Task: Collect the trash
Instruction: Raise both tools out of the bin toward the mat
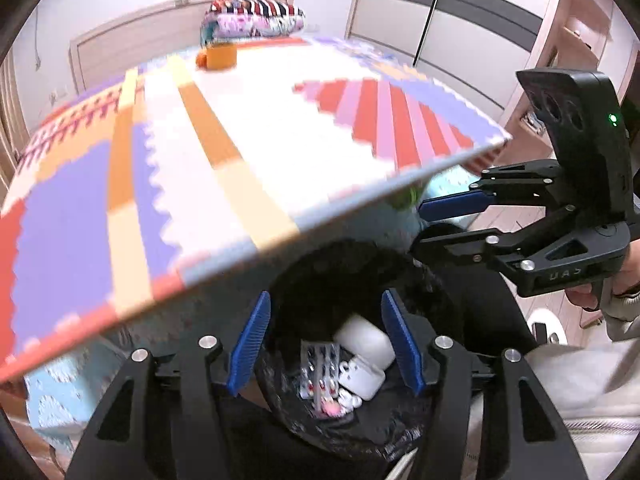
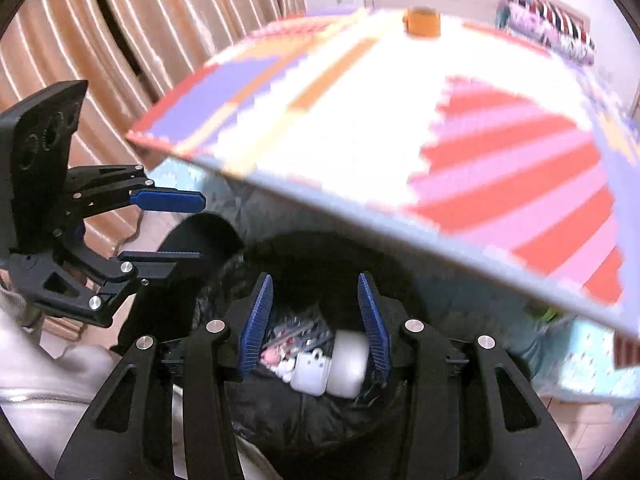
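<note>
Left wrist view: left gripper [image 1: 326, 344] jaws parted, nothing between the blue pads [image 1: 252, 344], poised over the mouth of a black-lined trash bin [image 1: 452, 304]. Down in the bin: white earbud case [image 1: 362, 376], lid apparently flipped open, a rounded white piece [image 1: 364, 338] just above it, foil blister pack [image 1: 320, 368] lying alongside, small pink scrap [image 1: 330, 408] at its near end. Blister pack long axis running roughly from the gripper toward the far rim; case lying across the pack's right edge. Right wrist view: right gripper [image 2: 316, 322] likewise released, pads apart, empty, over the same bin [image 2: 224, 292]; case [image 2: 310, 372] and rounded white piece [image 2: 348, 364] side by side between the pads' sightline, well below them. Handling, judged: case light, stiff, smooth plastic, likely slippery, best taken across its short flat sides; blister pack thin, light, crinkly, best pinched at an edge. Outward: bed with patterned spread [image 1: 208, 140] beside the bin, orange cup [image 1: 220, 56] far up it, folded bedding [image 1: 256, 16] behind, wardrobe [image 1: 460, 20] beyond. Motion blur heavy; further trash on the bed not discernible.
</note>
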`<action>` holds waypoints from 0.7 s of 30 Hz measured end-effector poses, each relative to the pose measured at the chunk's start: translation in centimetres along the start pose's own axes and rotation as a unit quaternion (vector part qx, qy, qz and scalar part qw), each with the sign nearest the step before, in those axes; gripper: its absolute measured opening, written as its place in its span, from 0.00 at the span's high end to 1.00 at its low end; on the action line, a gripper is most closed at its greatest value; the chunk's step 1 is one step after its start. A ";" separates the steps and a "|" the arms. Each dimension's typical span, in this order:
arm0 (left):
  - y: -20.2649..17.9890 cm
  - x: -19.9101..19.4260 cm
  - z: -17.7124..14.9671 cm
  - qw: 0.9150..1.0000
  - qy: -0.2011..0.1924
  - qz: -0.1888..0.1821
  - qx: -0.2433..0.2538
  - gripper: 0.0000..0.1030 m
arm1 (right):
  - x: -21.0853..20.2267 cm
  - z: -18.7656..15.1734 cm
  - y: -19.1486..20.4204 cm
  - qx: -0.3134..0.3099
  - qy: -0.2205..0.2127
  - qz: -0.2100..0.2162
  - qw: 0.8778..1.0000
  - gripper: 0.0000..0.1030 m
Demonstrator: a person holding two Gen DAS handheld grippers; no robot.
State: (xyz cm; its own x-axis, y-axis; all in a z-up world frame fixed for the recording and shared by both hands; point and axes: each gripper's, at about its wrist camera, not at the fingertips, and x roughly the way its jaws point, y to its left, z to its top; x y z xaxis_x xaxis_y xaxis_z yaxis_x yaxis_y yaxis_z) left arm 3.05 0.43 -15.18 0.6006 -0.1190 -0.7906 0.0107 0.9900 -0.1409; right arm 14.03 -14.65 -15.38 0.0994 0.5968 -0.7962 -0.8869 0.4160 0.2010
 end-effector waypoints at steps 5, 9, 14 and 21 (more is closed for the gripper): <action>1.3 -0.8 2.0 1.000 -0.018 0.015 -0.001 0.46 | -1.4 1.9 -0.4 -0.012 -0.026 -0.010 1.000 0.55; 2.4 -1.3 3.4 0.999 -0.030 0.025 -0.001 0.46 | -1.7 3.4 -0.7 -0.019 -0.038 -0.016 0.999 0.55; 4.0 -1.6 5.3 0.998 -0.044 0.038 0.003 0.46 | -1.8 5.4 -1.3 -0.022 -0.054 -0.024 0.998 0.55; 5.7 -1.9 7.9 0.997 -0.061 0.051 0.009 0.46 | -1.6 8.7 -2.8 -0.022 -0.078 -0.035 0.996 0.48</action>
State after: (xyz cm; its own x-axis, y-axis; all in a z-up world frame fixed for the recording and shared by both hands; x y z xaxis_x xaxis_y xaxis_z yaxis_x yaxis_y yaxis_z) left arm 8.30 6.94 -9.80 0.6921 -0.0090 -0.7217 -0.0414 0.9978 -0.0521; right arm 20.23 -10.79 -9.75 0.2281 0.6686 -0.7078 -0.8938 0.4322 0.1202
